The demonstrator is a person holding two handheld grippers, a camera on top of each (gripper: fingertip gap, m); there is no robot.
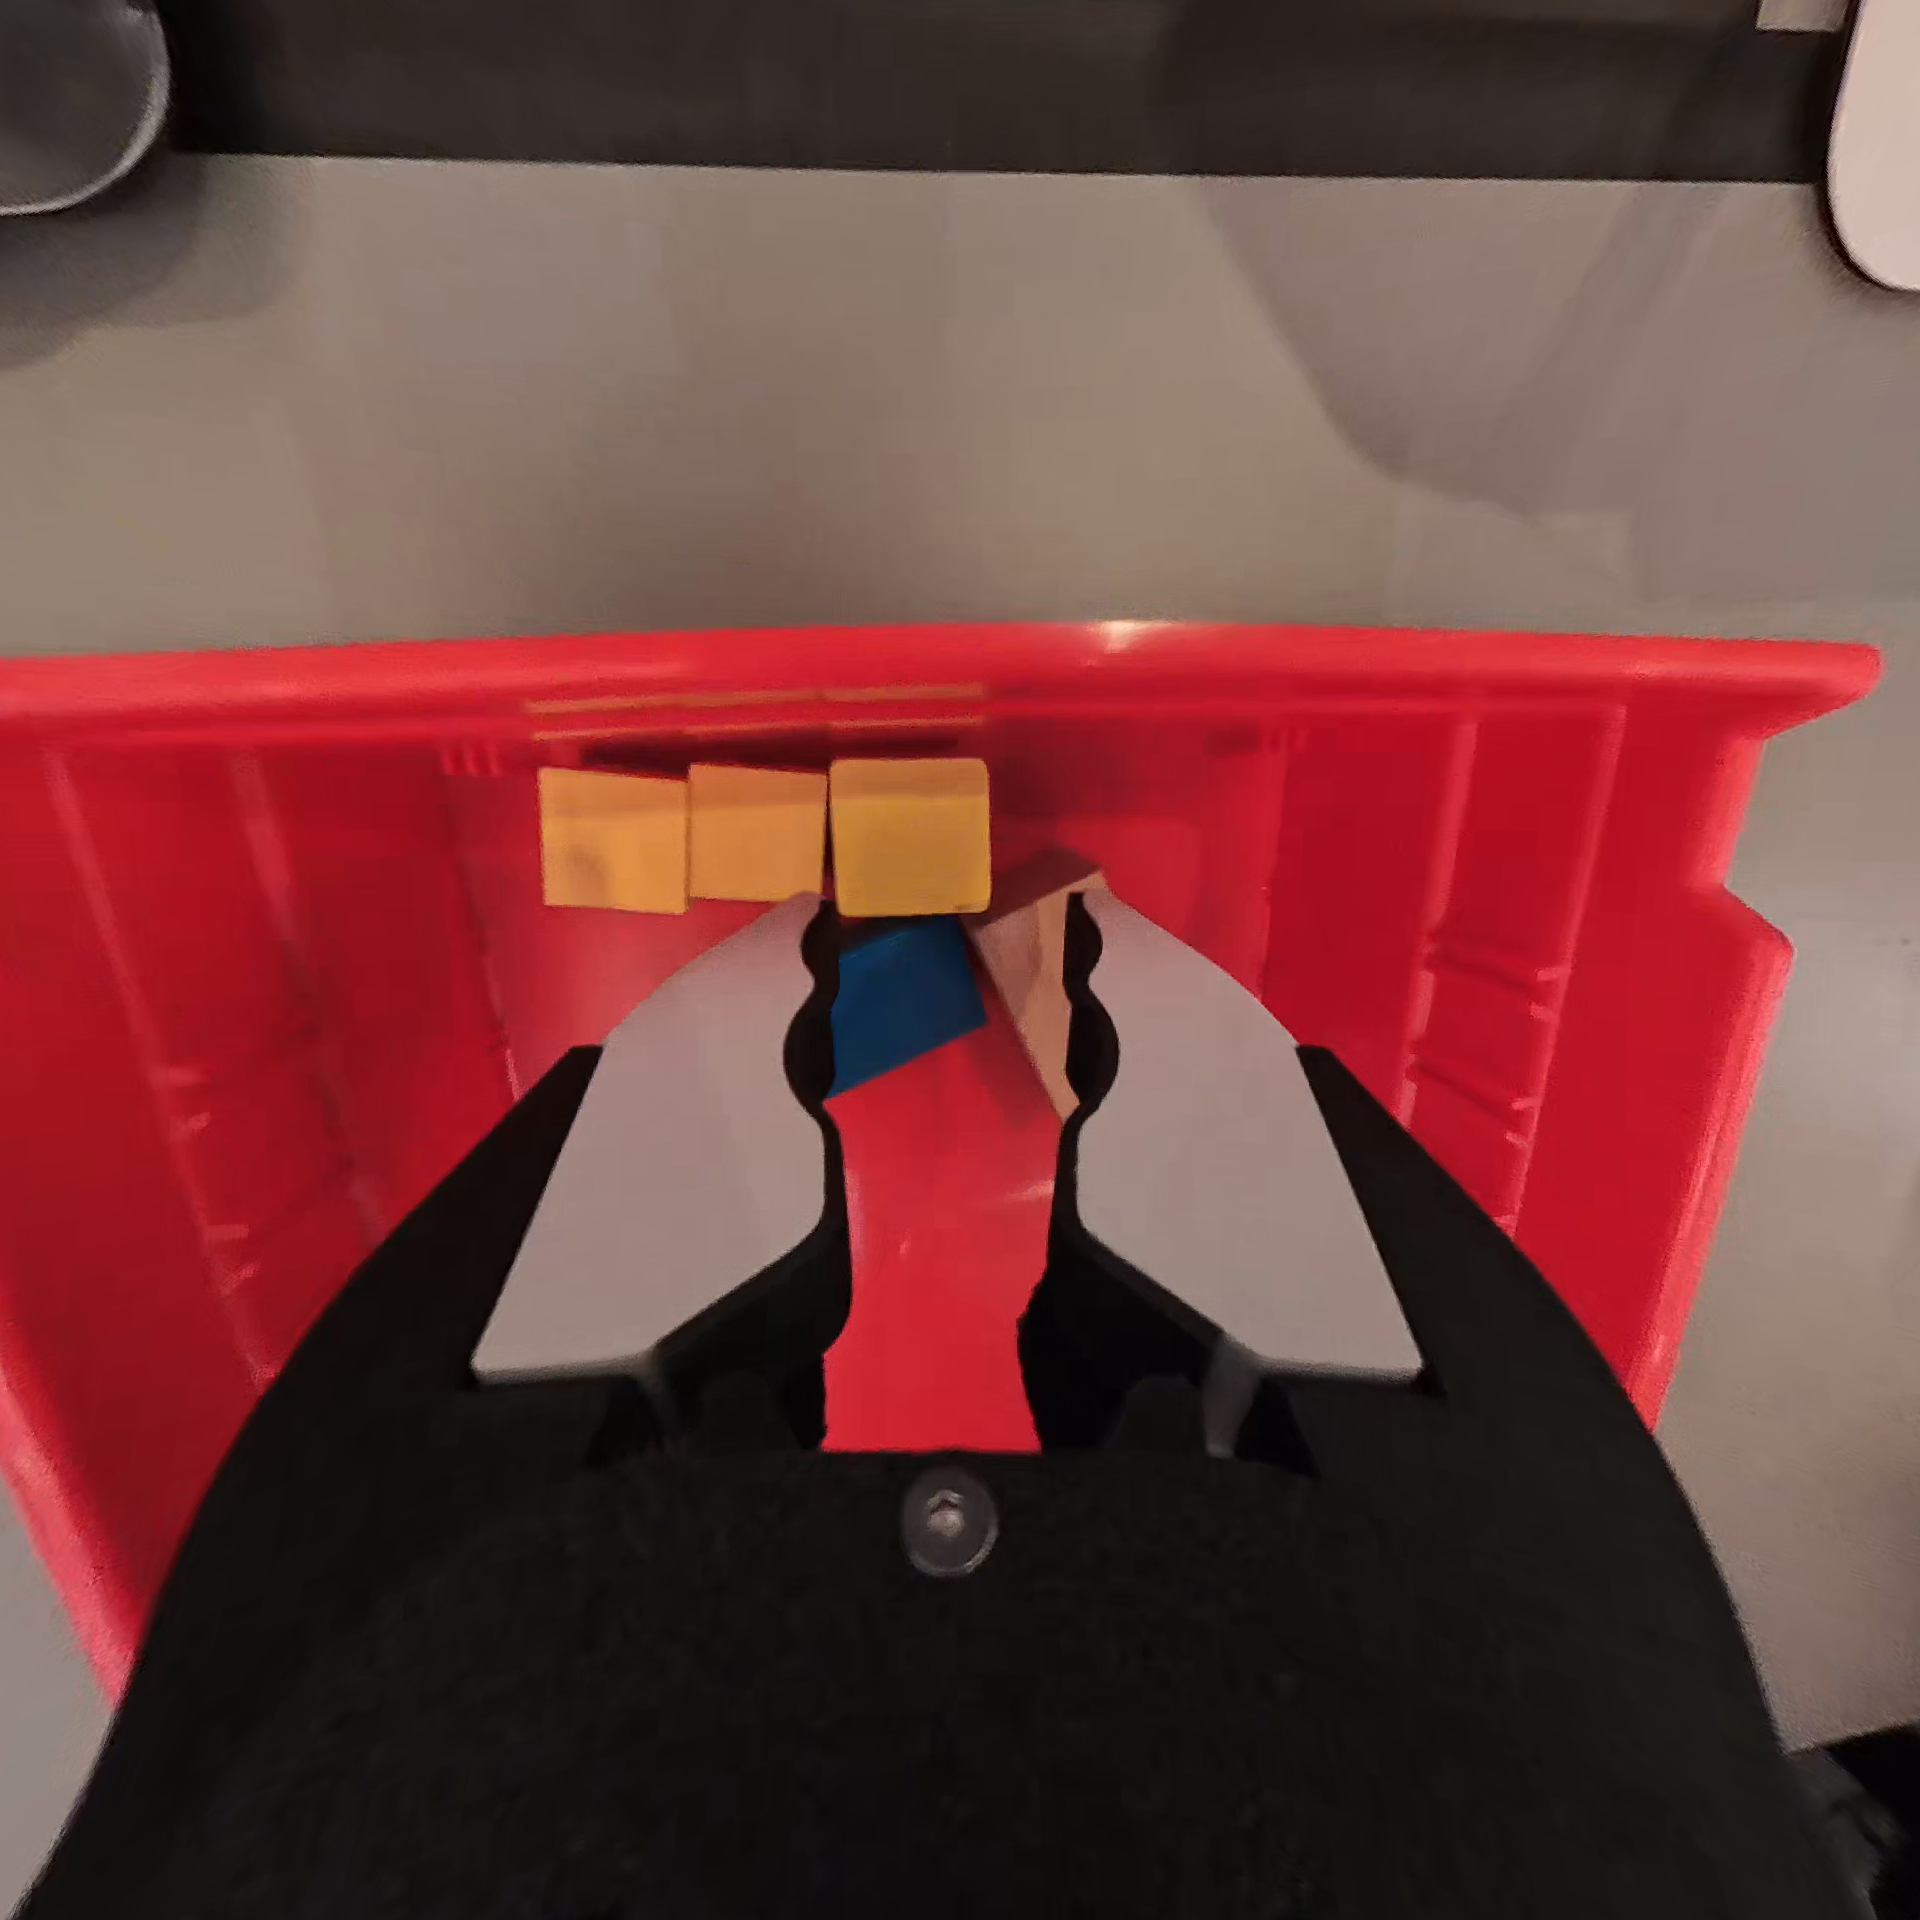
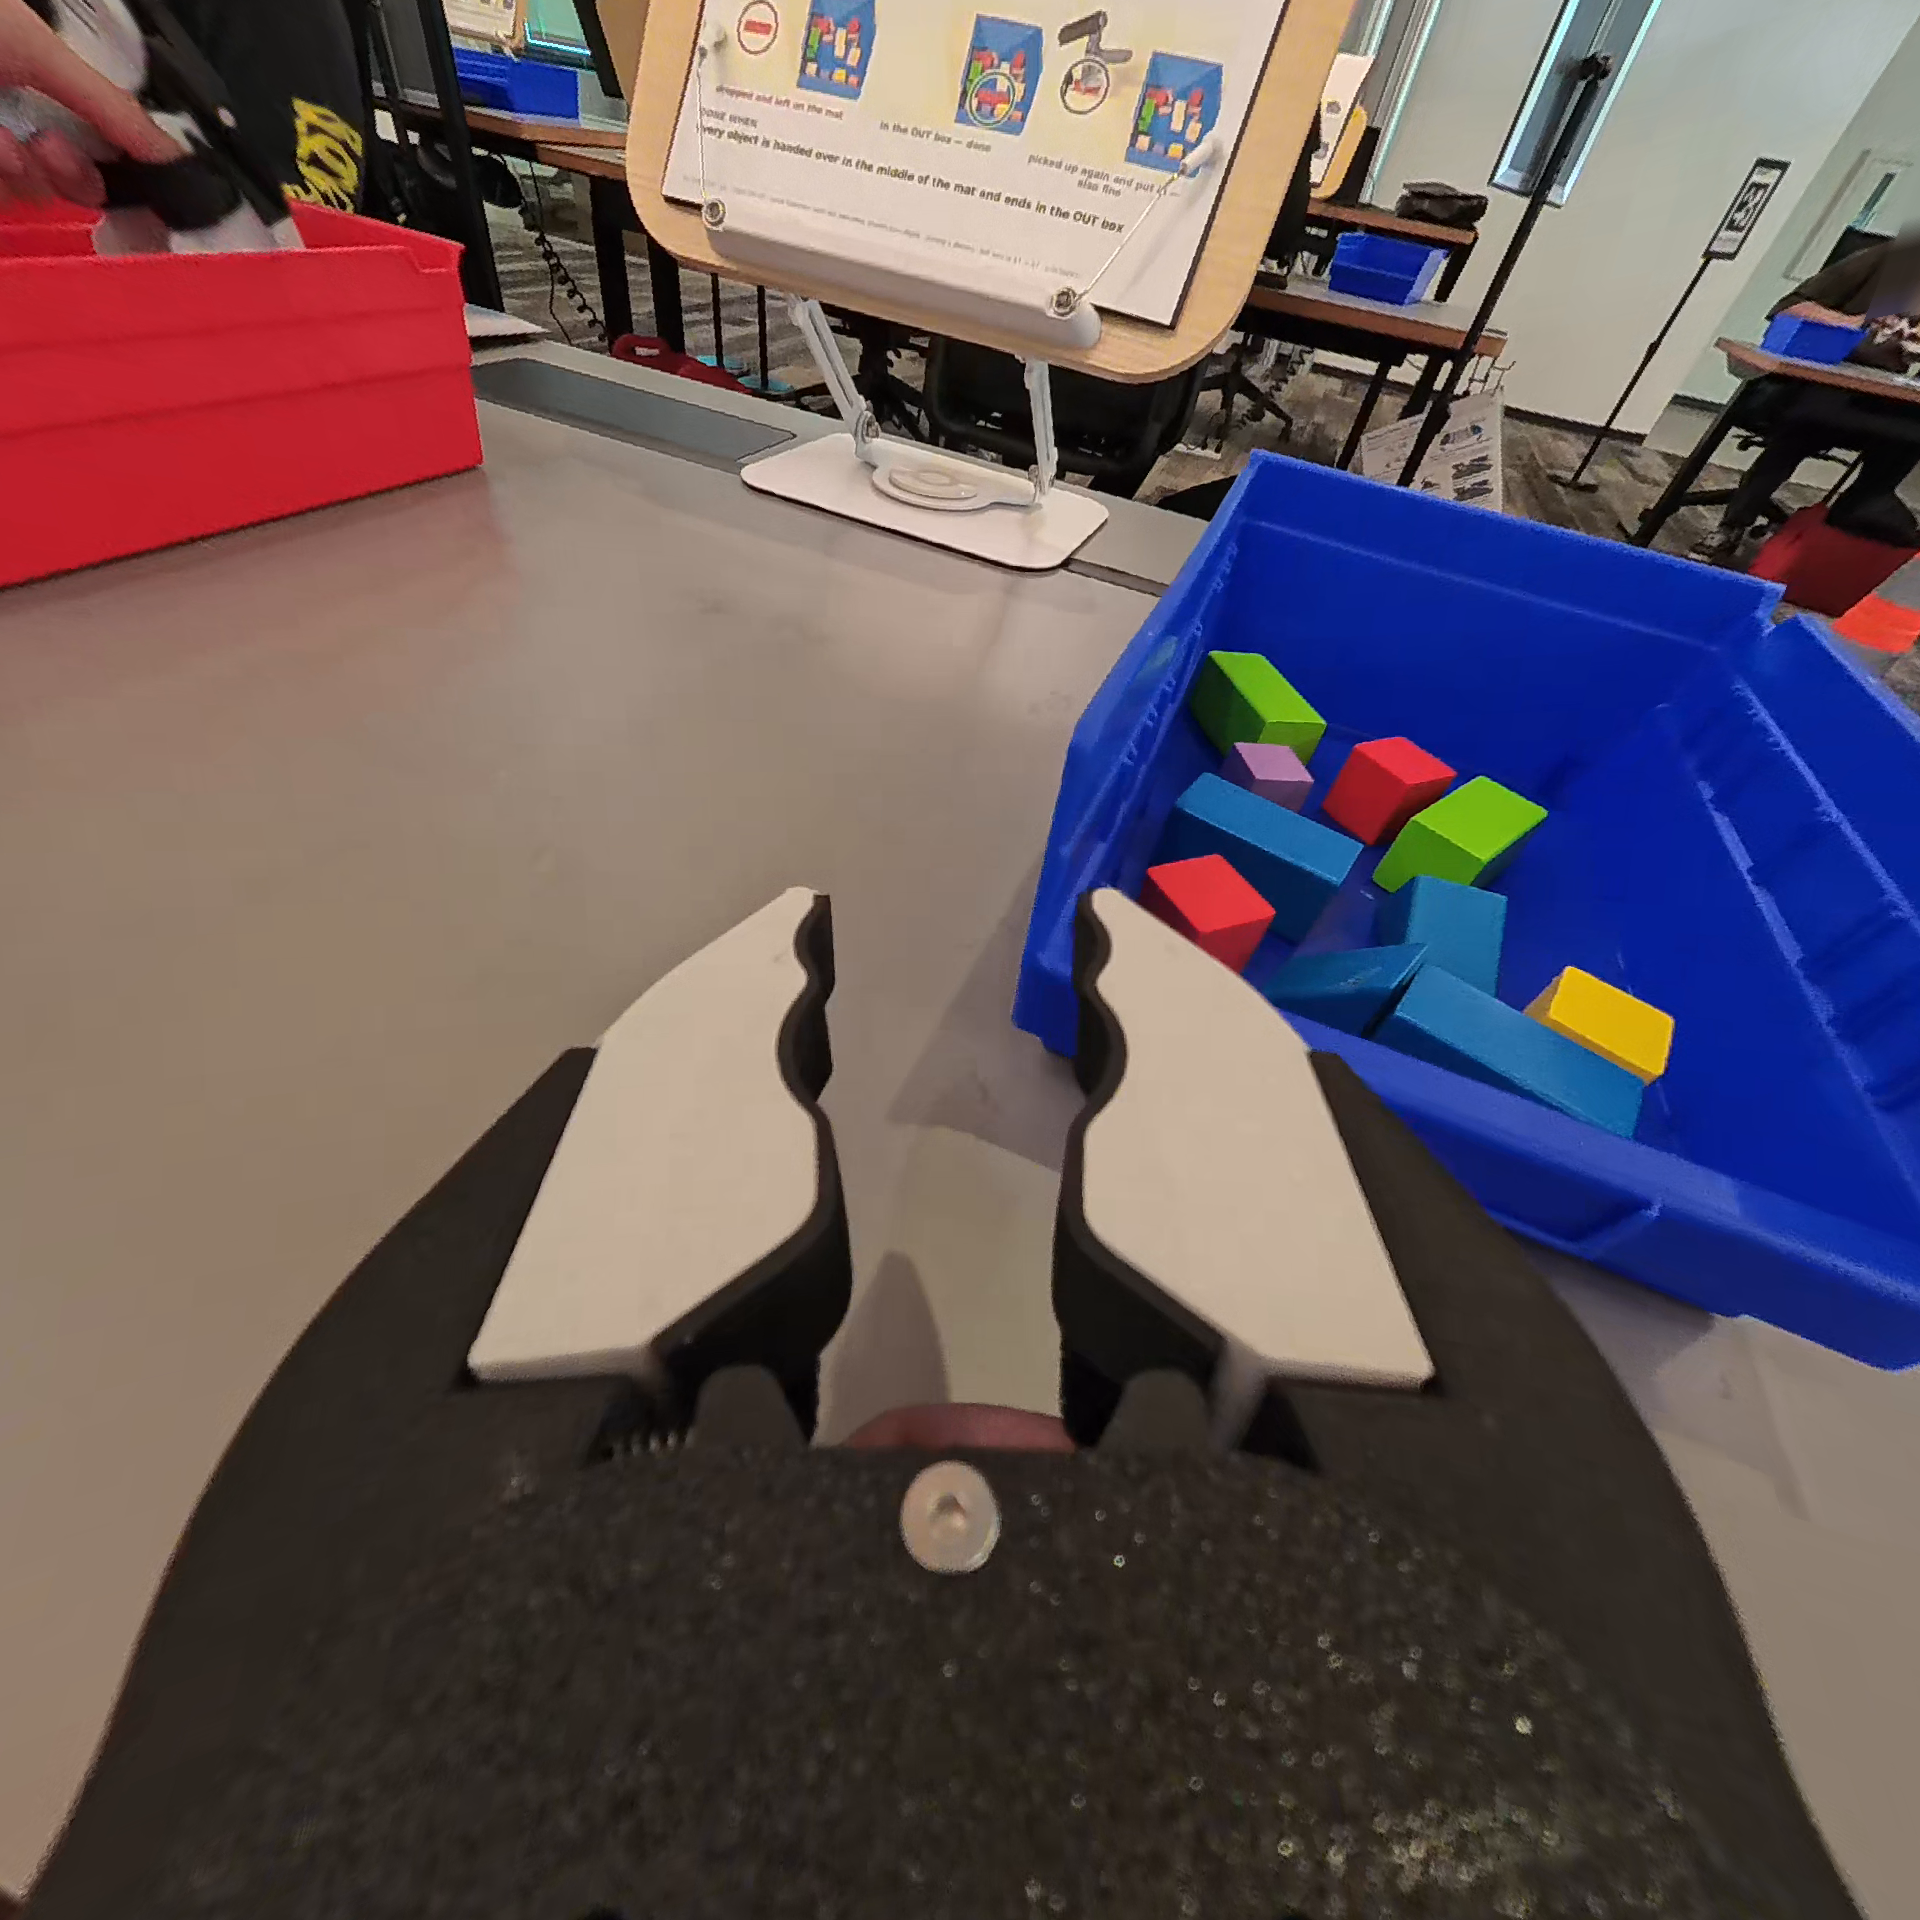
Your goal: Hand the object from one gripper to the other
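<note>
Blue block (image 1: 899,997) between open left tool (image 1: 945,914) fingers, red bin (image 1: 1351,935)

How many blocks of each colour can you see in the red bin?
Yellow blocks: 3
Blue block: 1
Wood block: 1
Total: 5

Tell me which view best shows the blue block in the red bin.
The left wrist view: the blue block lies on the red bin floor between the open left gripper fingers. The right wrist view shows only that bin's outer wall; its contents are hidden.
</note>
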